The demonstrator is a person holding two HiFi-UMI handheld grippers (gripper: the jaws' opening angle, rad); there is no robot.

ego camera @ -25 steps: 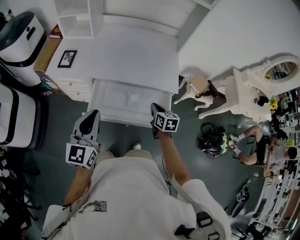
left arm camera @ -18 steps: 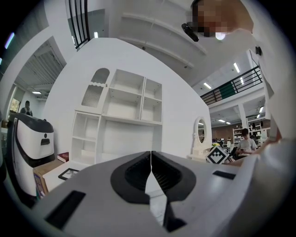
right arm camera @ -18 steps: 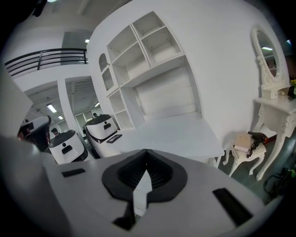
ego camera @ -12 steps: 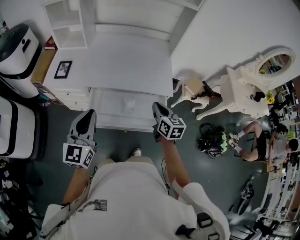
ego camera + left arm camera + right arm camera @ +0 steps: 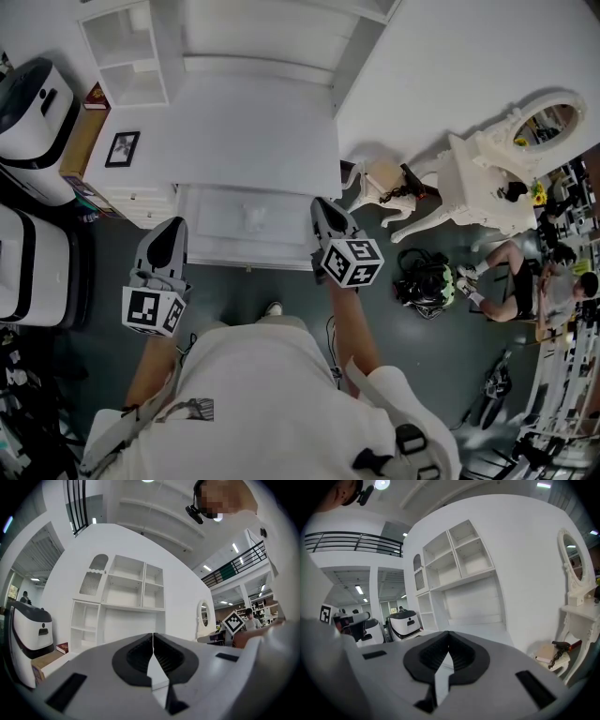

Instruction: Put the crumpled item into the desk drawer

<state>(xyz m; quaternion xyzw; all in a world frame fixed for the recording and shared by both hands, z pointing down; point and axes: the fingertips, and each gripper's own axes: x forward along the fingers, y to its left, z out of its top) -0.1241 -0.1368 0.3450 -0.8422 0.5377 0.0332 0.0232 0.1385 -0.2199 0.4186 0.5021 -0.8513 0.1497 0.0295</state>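
A person stands at a white wooden desk [image 5: 253,122] whose shallow white drawer [image 5: 211,230] is open, a small crumpled white item [image 5: 255,217] lying inside it. The grey left gripper [image 5: 170,231] and grey right gripper [image 5: 322,208] flank the drawer front, each with its jaws closed on nothing.

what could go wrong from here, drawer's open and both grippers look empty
1. The crumpled item lies loose in the open drawer. If it stands above the rim, it may snag under the desk top when the drawer is pushed in.
2. The right gripper, shut and empty, hangs by the drawer's right front corner and might knock it askew.
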